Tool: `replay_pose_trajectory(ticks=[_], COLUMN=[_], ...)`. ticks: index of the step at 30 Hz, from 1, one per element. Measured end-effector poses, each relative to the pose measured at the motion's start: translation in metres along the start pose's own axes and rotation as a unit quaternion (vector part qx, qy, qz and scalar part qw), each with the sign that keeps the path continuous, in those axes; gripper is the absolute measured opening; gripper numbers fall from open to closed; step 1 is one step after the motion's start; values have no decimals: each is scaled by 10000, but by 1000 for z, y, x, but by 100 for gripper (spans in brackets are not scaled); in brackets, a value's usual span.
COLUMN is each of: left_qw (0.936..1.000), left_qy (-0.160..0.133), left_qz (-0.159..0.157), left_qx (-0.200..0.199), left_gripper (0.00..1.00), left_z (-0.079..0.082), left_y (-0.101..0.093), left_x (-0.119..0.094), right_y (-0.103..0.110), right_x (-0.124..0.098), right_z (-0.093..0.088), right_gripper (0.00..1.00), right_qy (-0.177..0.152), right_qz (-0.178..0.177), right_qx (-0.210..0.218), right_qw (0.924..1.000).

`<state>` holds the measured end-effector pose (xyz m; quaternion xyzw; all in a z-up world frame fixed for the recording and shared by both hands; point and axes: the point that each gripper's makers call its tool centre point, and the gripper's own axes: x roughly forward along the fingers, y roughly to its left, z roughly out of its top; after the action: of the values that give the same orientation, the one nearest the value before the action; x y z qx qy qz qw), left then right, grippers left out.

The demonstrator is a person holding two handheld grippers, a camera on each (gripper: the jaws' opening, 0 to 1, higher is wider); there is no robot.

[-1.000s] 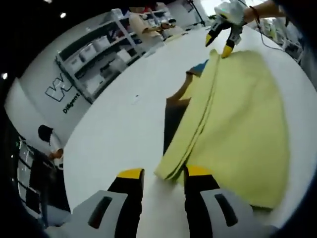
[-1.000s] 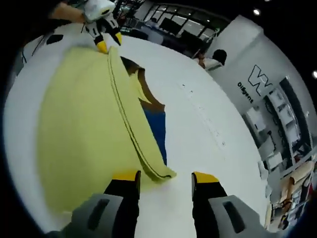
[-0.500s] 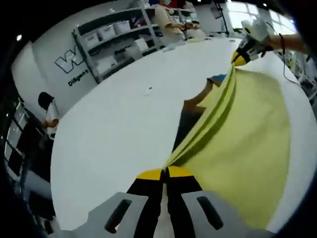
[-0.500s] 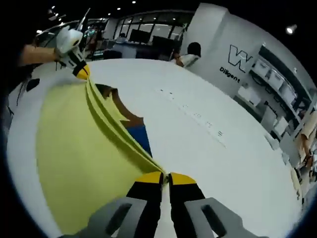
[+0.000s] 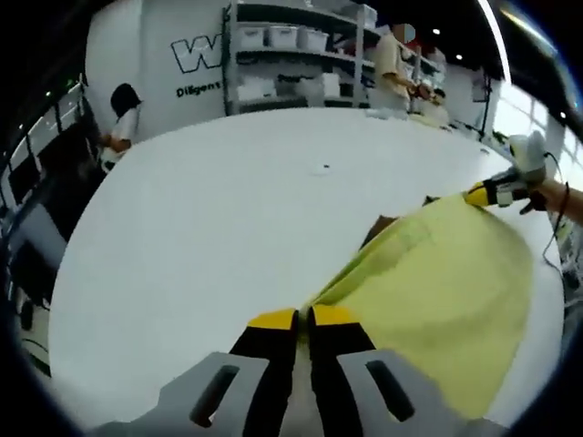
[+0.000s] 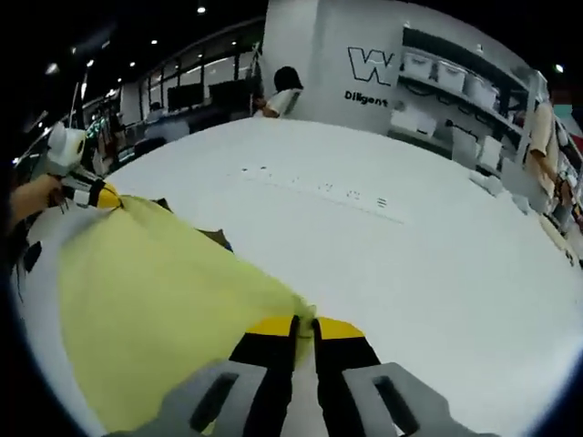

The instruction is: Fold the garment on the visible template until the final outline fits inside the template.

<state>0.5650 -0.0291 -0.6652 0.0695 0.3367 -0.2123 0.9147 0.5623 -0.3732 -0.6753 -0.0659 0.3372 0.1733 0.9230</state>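
Yellow garment [image 5: 437, 291] stretched between both clenched grippers, left gripper [image 5: 303, 318] and right gripper [image 6: 303, 326], above white table [image 5: 200, 228]; shelves [image 5: 291, 55] behind.

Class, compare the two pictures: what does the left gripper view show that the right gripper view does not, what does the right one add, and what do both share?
Left gripper view alone: the left gripper from behind, shut on a corner of the yellow garment, and a small dark mark on the table.

Right gripper view alone: the right gripper from behind, shut on another corner of the garment, and a row of small marks running across the table.

Both: the white table, the garment stretched between the two grippers, a brown edge of the template beneath it, the wall logo and shelving.
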Motion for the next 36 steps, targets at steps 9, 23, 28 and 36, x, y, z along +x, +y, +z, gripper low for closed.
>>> replay_pose_trajectory(ticks=[9,23,28,36], left_qw=[9982,9993,9990,9991], left_qy=[42,155,143,-27], left_qz=[42,334,360,312], left_qx=[-598,-92,-220,-286], left_gripper=[19,0,0,19], left_z=[-4,-9,-9,1], left_y=[9,10,10,9], left_x=[1,0,0,-8], right_y=[-3,-9,-10,-11], right_x=[-3,0,3,-5], right_z=[-2,2,2,8], right_gripper=[6,0,0,10], right_qy=[-41,-135,-147,-336], right_qz=[-7,-265,-355,-275], right_qx=[774,771,660,1342], right_qw=[9970,9966,9971,9900])
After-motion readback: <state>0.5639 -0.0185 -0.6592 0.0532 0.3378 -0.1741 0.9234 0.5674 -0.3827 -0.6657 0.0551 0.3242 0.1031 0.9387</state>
